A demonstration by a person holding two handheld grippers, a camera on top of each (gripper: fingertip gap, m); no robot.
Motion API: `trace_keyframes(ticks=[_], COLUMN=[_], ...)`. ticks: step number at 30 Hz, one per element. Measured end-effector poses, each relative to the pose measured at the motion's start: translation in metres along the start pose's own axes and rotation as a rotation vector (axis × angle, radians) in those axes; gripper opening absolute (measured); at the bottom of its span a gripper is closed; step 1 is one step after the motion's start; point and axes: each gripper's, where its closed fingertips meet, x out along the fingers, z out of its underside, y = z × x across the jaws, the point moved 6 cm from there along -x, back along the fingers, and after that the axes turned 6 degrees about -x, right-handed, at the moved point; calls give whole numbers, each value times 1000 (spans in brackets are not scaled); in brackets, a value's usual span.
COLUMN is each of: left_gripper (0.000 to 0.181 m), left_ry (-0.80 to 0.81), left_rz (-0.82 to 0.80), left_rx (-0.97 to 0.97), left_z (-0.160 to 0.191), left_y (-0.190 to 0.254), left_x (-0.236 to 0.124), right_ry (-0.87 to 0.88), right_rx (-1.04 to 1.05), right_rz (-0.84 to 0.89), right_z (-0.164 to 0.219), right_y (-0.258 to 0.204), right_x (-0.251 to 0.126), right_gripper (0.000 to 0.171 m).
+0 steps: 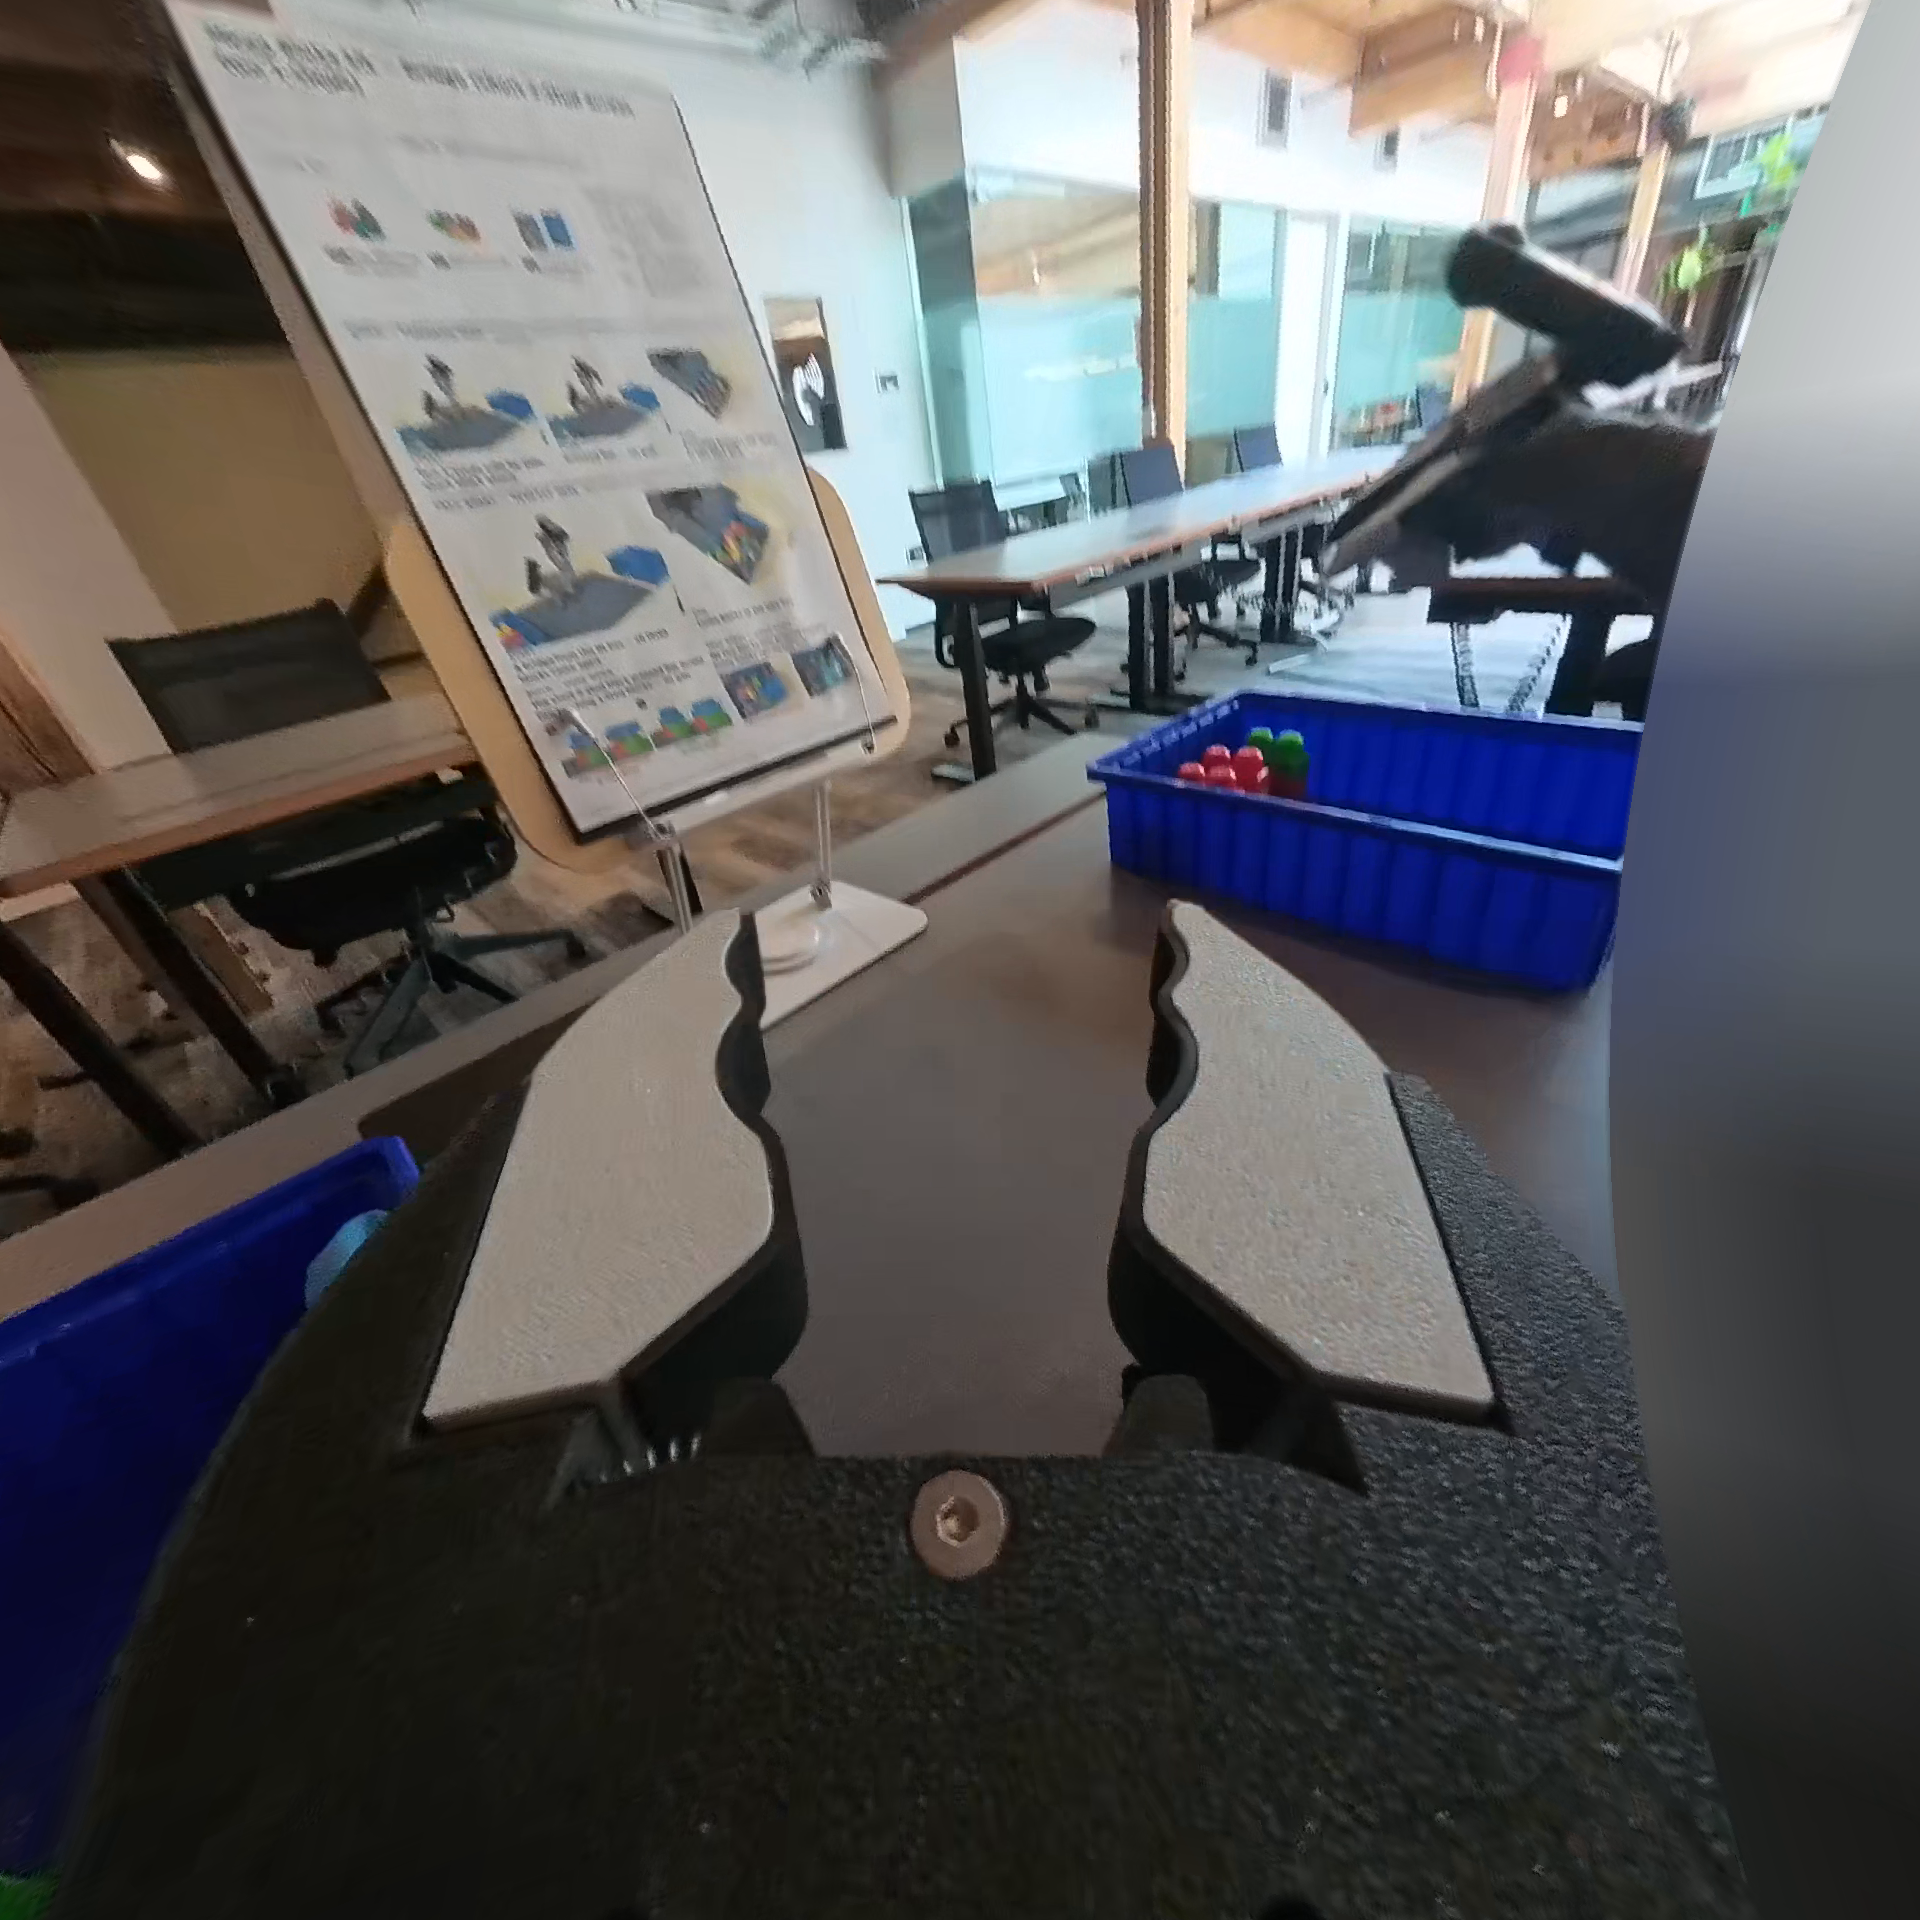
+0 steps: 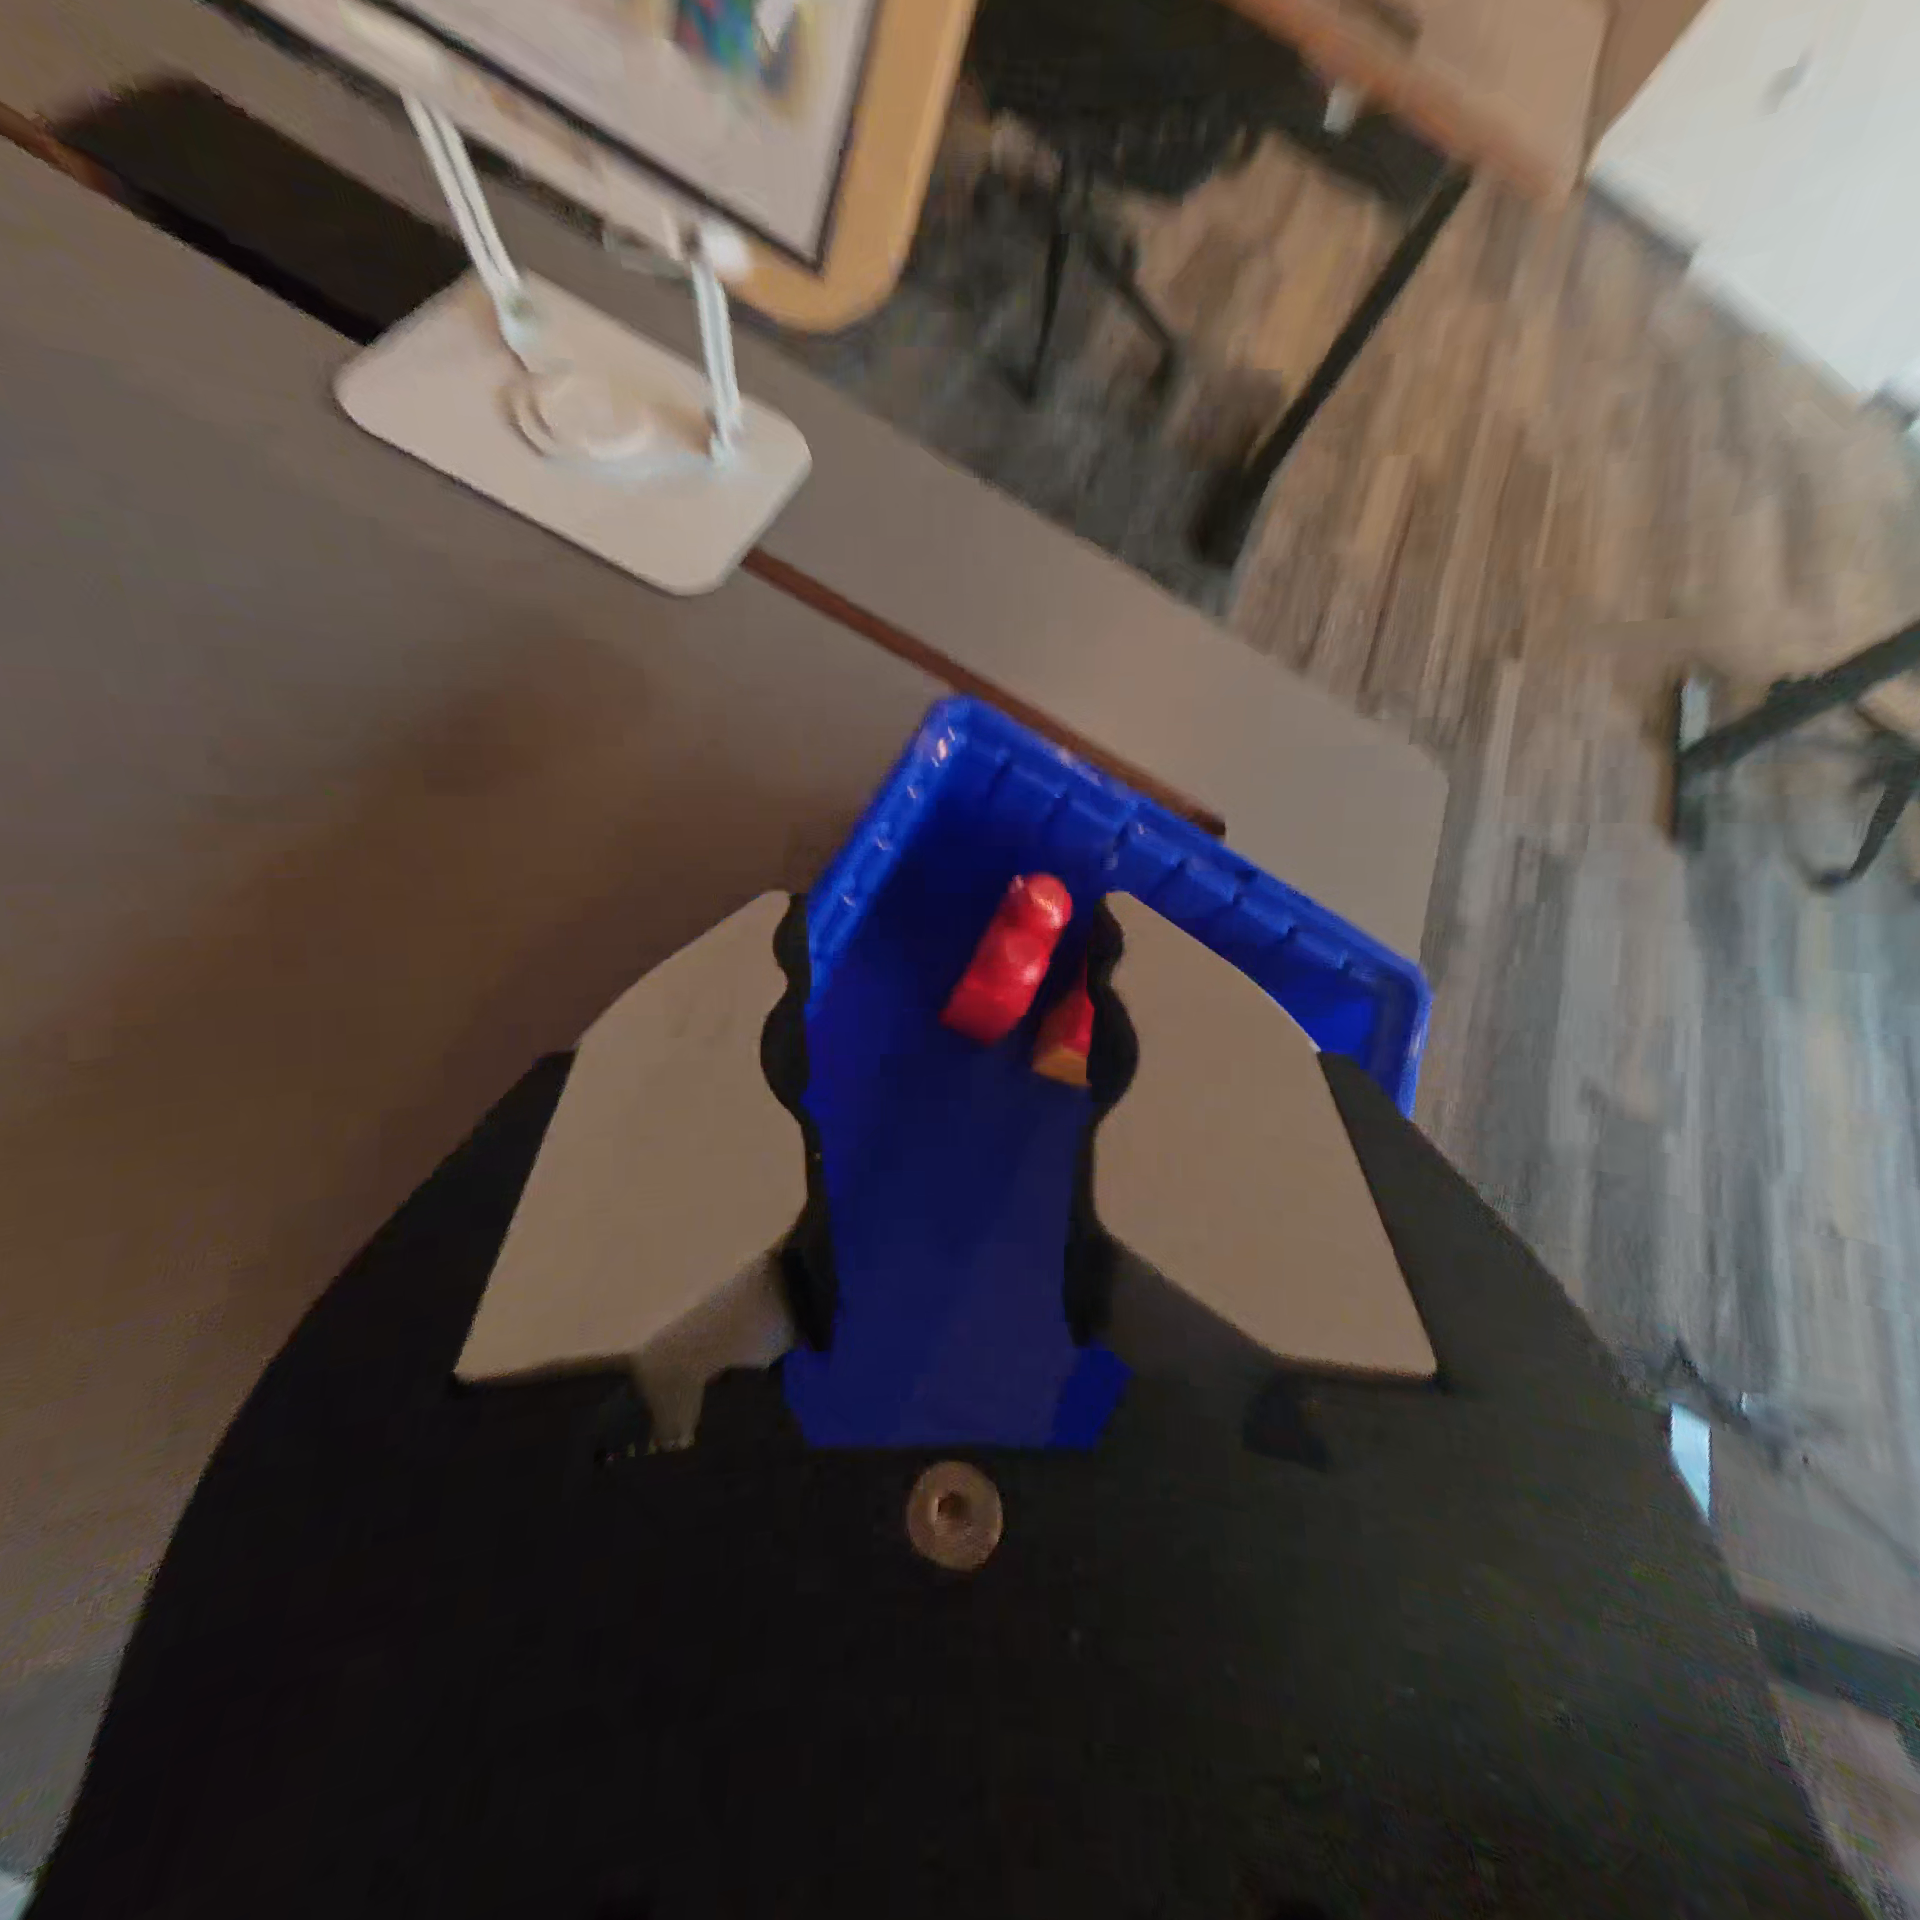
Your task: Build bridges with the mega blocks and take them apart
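My left gripper is open and empty, low over the dark table. A blue bin at the right holds red blocks and a green block. My right gripper is open and hangs above that blue bin, looking down into its corner. A red block lies there, with another red piece beside my right finger. In the left wrist view the right gripper is raised high above the bin, held by a hand.
A second blue bin sits at my near left with a light blue piece at its rim. An instruction board on a white stand stands at the table's far edge. Office tables and chairs lie beyond. Tip to tip, the grippers are about 55 cm apart.
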Motion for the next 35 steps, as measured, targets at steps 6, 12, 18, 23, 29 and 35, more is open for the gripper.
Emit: trace_keyframes(ticks=[6,12,18,23,29,35], left_gripper=[76,77,81,78,71,75], left_ry=[150,248,202,-5,-524,-1049], left_rz=[-116,-239,-335,-453,-511,-345], left_rx=[10,-9,-80,-118,-95,200], left_z=[-19,-30,-21,6,58,96], left_y=[-11,-28,-58,-103,-174,-235], left_x=[-36,-75,-94,-107,-114,-105], right_ry=[400,723,1025,1019,961,931], right_rx=[-74,2,137,192,220,142], right_rz=[110,31,-91,-52,-188,-246], right_z=[-10,-5,7,24,32,29], right_y=[-63,-109,-123,-118,-126,-142], right_x=[-50,-78,-102,-95,-85,-85], right_gripper=[56,75,133,146,146,146])
